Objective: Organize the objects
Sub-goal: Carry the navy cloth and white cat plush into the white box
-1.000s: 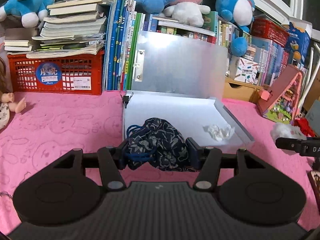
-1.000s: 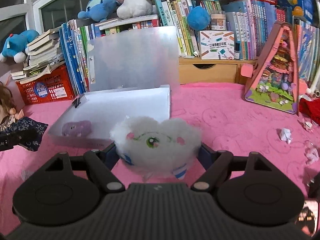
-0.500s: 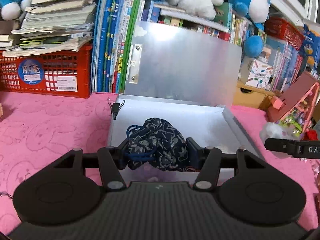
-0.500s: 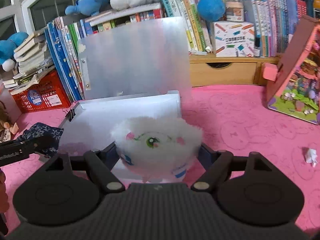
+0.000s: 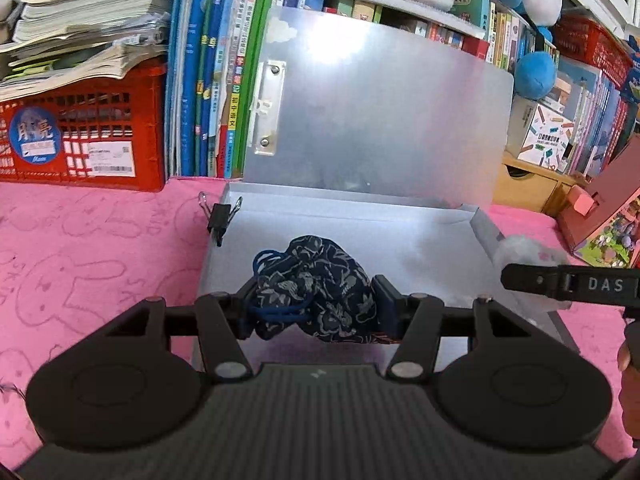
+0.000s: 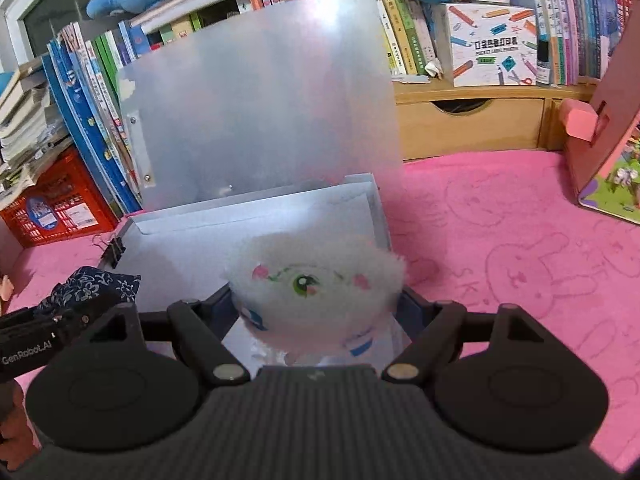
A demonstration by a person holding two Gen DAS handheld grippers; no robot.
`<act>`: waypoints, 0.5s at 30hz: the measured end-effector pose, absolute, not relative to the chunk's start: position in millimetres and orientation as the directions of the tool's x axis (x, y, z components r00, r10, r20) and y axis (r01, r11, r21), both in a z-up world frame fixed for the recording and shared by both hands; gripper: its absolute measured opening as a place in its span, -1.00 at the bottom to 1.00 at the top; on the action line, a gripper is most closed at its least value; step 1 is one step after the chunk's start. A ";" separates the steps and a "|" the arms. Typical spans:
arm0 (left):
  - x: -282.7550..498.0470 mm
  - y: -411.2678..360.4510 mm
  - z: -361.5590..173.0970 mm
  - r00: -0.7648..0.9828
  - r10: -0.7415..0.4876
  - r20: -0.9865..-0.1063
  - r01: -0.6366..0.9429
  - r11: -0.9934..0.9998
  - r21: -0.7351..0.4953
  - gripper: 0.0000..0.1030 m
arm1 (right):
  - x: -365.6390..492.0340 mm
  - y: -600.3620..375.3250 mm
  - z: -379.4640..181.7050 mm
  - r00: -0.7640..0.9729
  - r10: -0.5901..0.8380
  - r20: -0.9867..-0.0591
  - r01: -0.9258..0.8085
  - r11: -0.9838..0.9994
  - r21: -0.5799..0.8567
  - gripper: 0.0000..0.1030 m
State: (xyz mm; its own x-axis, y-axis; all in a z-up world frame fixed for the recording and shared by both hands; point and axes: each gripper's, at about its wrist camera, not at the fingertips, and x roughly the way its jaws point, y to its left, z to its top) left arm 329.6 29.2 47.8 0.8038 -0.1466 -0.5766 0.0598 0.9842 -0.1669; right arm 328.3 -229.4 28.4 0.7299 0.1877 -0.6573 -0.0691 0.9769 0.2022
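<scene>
While both loads hang over the box, let go only once each is well inside its walls.
Nearest, the left gripper [image 5: 312, 306] is clamped on the dark floral cloth bundle [image 5: 316, 280], and the right gripper [image 6: 316, 304] squeezes the white plush toy [image 6: 316, 280]; both hover above the near part of the grey box [image 5: 400, 236]. Lower each before opening: cloth left, toy right, clear of the binder clip [image 5: 220, 220] and the upright lid [image 5: 380, 112] beyond.

Crumpled navy floral cloth pouch [image 5: 316, 288] at frame centre, fluffy white heart-shaped plush [image 6: 316, 284] mid-frame, translucent grey open box [image 5: 404, 220] behind both
</scene>
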 end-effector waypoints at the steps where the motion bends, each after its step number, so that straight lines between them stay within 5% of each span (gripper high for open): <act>1: 333.1 28.9 46.1 0.801 -0.147 -0.580 0.063 0.985 -0.163 0.22 | 331.8 -228.6 26.2 0.728 0.188 -0.660 -0.067 0.977 0.204 0.57; 15: 362.1 27.4 24.9 0.771 -0.158 -0.617 0.068 0.984 -0.167 0.22 | 360.9 -213.3 4.4 0.712 0.179 -0.679 -0.080 0.981 0.176 0.58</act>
State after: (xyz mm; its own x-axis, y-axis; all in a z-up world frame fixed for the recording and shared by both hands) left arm 362.1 27.4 24.9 0.7709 -0.1580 -0.6170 0.0682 0.9837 -0.1666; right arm 360.9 -213.3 4.4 0.7123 0.1794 -0.6785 -0.0797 0.9812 0.1758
